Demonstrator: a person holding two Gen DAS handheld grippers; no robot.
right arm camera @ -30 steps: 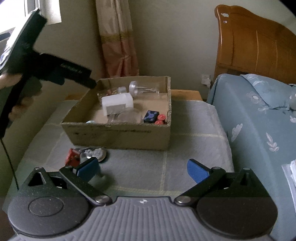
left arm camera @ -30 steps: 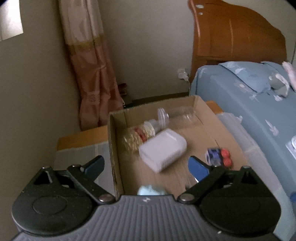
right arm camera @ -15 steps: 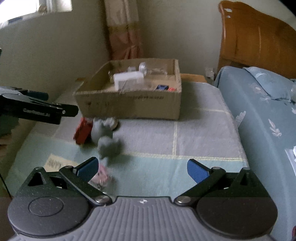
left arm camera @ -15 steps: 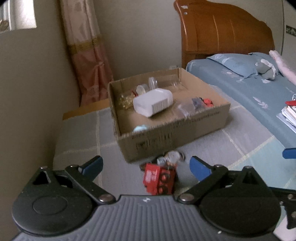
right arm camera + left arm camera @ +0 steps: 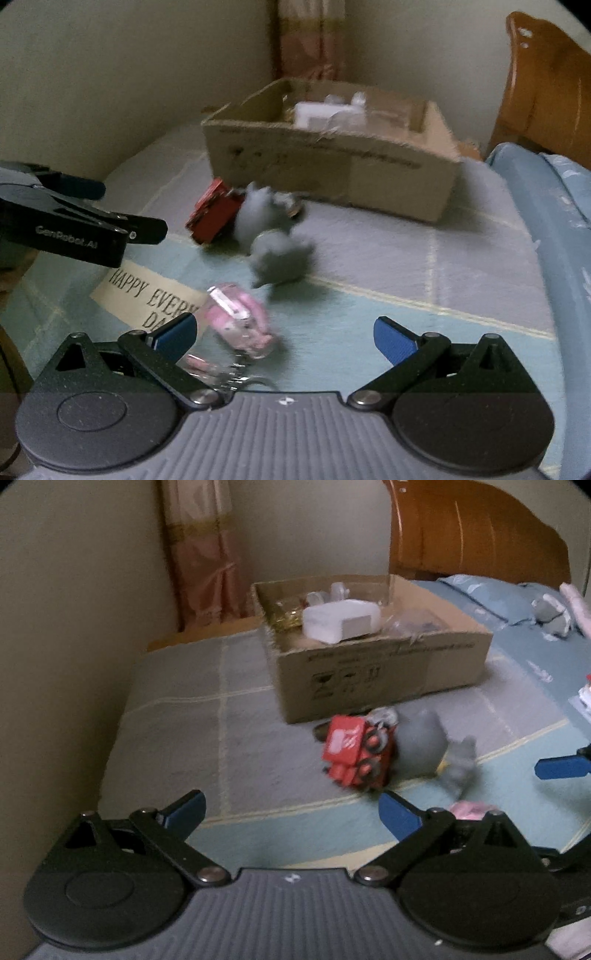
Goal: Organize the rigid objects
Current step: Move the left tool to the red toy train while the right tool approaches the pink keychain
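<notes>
Lying on the blanket [image 5: 177,738] before one cardboard box [image 5: 384,672] are one red toy truck [image 5: 354,753], two grey plush toys [image 5: 273,236] and one pink keychain [image 5: 240,325]. Both claws, left [image 5: 291,812] and right [image 5: 284,338], hang spread and hold nothing. Only the right view shows the keychain clearly; only the left shows the white container [image 5: 340,622] sharply inside the box.

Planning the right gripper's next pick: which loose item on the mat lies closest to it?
The pink keychain, just ahead of the right gripper by its left finger. The grey toy and red toy truck sit farther off, near the cardboard box.
</notes>
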